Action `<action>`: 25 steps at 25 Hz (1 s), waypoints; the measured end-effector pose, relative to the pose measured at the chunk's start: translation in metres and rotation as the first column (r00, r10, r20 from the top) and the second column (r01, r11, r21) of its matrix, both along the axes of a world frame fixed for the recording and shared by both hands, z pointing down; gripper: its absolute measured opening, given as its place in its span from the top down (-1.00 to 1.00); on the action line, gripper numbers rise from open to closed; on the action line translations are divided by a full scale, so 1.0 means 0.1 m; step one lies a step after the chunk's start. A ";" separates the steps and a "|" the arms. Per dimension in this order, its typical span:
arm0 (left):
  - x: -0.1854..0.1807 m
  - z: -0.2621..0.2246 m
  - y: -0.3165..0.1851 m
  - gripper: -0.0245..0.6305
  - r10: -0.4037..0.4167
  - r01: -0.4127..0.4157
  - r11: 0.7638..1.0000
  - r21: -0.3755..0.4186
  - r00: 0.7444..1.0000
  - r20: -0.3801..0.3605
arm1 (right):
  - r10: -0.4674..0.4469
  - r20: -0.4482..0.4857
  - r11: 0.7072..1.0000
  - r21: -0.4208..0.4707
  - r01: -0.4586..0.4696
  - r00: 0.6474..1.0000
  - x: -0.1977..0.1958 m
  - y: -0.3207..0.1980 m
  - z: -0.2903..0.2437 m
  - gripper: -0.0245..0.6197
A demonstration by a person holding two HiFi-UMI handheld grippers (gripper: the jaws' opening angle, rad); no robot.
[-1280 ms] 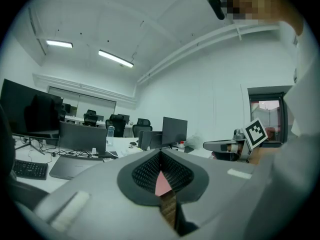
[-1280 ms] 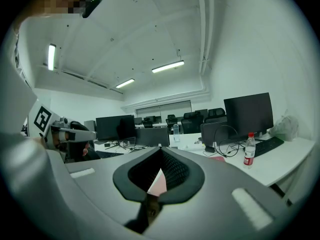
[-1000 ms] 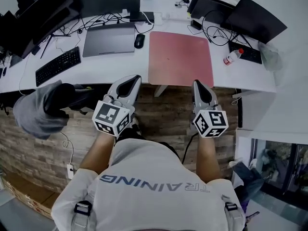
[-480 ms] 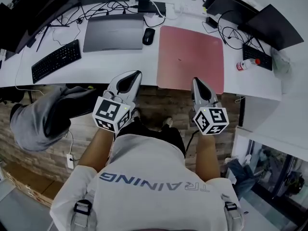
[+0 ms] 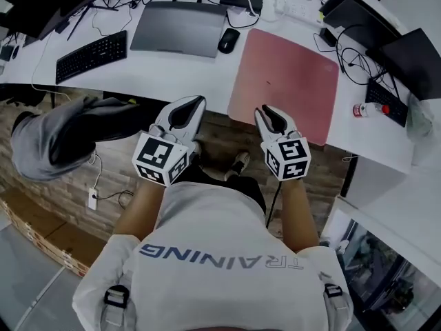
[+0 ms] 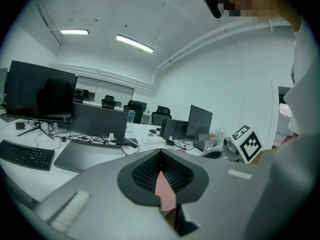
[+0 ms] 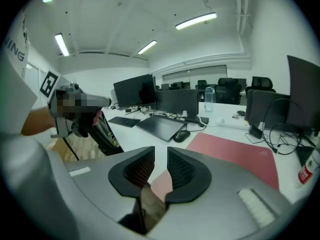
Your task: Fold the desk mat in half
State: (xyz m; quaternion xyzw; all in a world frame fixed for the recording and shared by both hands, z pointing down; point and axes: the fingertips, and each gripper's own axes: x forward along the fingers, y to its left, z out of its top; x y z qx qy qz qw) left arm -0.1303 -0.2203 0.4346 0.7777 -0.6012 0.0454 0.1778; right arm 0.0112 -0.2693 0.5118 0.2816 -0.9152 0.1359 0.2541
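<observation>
The pink desk mat lies flat and unfolded on the white desk, its near edge at the desk's front edge. My right gripper hovers just in front of the mat's near left corner. Its jaws are opening with a narrow gap and nothing between them; in the right gripper view the mat lies just beyond the tips. My left gripper is at the desk's front edge, left of the mat. Its tips meet, so it is shut and holds nothing.
A closed grey laptop and a black mouse lie left of the mat, and a black keyboard farther left. A red-capped bottle, a second keyboard and cables sit to the right. A chair draped with a grey garment stands at my left.
The right gripper has shifted left toward the mat's near left corner and its jaws have parted. The left gripper stays shut near the desk edge.
</observation>
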 end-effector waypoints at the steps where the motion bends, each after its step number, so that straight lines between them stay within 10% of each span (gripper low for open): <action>1: 0.00 0.02 0.01 0.92 -0.012 0.012 1.000 -0.006 1.000 -0.001 | -0.035 -0.029 0.999 -0.015 0.035 0.999 -0.04 0.04 0.12 0.62; 13: -0.25 0.30 0.29 0.92 -0.114 0.113 0.990 -0.082 0.994 0.001 | -0.296 -0.493 0.947 -0.041 0.318 0.818 -0.38 0.42 1.52 0.53; 25: -0.43 0.45 0.46 0.92 -0.110 0.109 0.987 -0.115 0.994 -0.004 | -0.256 -0.688 0.928 0.022 0.372 0.679 -0.50 0.45 2.06 0.50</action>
